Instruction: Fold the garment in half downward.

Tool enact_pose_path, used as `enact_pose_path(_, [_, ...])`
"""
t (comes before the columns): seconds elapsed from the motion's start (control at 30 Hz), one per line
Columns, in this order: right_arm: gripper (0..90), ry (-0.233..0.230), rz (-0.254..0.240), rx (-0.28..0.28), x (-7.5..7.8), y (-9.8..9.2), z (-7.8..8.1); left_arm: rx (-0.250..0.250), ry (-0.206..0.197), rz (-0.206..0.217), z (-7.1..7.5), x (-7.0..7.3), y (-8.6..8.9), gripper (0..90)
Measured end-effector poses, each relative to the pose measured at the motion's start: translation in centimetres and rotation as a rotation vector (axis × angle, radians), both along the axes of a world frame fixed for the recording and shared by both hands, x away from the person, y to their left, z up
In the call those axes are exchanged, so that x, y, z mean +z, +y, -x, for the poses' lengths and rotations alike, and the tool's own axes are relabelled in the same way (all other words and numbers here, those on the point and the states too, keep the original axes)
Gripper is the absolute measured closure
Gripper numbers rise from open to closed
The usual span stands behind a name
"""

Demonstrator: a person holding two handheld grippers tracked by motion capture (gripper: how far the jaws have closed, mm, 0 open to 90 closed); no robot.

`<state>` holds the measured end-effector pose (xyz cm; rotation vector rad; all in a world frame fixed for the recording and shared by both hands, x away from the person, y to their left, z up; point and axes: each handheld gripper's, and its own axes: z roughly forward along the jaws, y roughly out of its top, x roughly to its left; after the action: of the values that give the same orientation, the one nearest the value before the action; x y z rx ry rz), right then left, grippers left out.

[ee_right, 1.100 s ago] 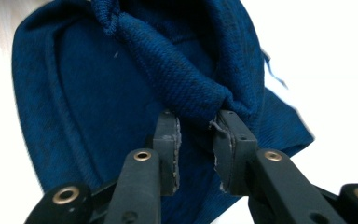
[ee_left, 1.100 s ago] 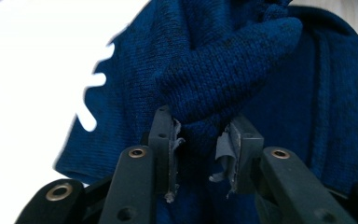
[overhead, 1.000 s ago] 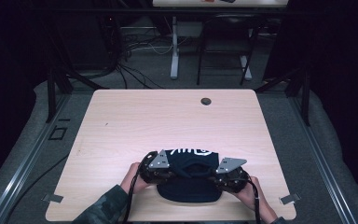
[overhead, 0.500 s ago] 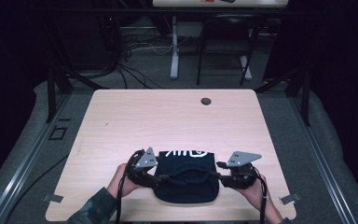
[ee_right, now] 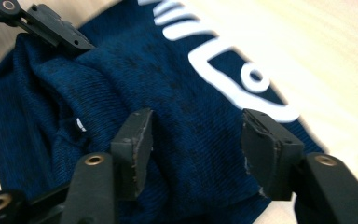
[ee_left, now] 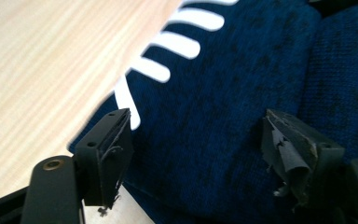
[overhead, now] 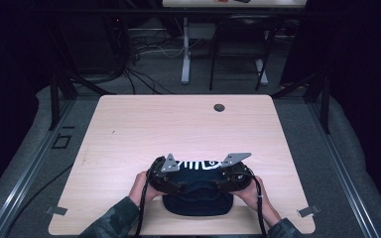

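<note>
Wooden table (overhead: 129, 129): left gripper (ee_left: 200, 140) and right gripper (ee_right: 196, 140), jaws just widened, straddle the folded navy sweater (overhead: 198, 198) unclamped; each should probably take one fold edge squarely between its pads.

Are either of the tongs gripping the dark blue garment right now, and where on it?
Nothing is held. Both the left tongs and right tongs have just been opening; their jaws stand apart over the folded dark blue garment, pads not pressing it.

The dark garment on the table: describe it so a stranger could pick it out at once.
Start at the pale wooden table and go to its near edge, where the person's two hands come in. Between them lies a folded navy knit garment, with the left gripper and right gripper open over it. Its white lettering sets it apart from the small dark round spot at the far edge.
</note>
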<state>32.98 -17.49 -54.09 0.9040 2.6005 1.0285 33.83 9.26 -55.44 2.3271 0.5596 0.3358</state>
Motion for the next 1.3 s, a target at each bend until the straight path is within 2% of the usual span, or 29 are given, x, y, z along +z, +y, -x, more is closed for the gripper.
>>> enact_pose_path(0.17, [34.5, 0.022, 0.023, 0.001, -1.0, 0.1, 0.1, 0.005, -0.001, -0.014, 0.3, -0.8, 0.2, 20.8])
enact_pose_path(0.3, [30.7, 0.021, 0.043, 0.009, -1.5, 0.2, 0.2, 0.023, -0.012, -0.025, 0.5, -1.2, 0.1, 17.6])
enact_pose_path(0.47, [27.2, 0.007, 0.075, 0.020, -2.0, 0.3, 0.5, 0.034, -0.005, -0.027, 0.4, -1.7, 0.2, 15.9])
enact_pose_path(0.6, [25.0, -0.011, 0.082, 0.009, -2.3, 0.3, 0.7, 0.045, 0.003, -0.025, 0.4, -1.9, 0.3, 15.5])
enact_pose_path(0.73, [20.1, 0.005, 0.073, -0.007, -2.6, 0.1, 0.6, 0.050, 0.009, -0.006, 0.3, -2.0, 0.5, 14.8])
enact_pose_path(0.83, [16.9, 0.016, 0.059, -0.016, -2.7, 0.0, 0.4, 0.056, 0.012, -0.008, 0.3, -2.0, 0.4, 13.2])
enact_pose_path(1.03, [12.5, 0.007, 0.043, -0.034, -2.4, -0.2, 0.3, 0.074, 0.015, 0.021, 0.1, -1.3, 0.7, 5.8])
enact_pose_path(1.3, [5.7, -0.043, 0.010, -0.061, -0.3, -1.1, 0.7, 0.097, -0.030, 0.049, 0.2, 0.9, 1.6, 2.2])
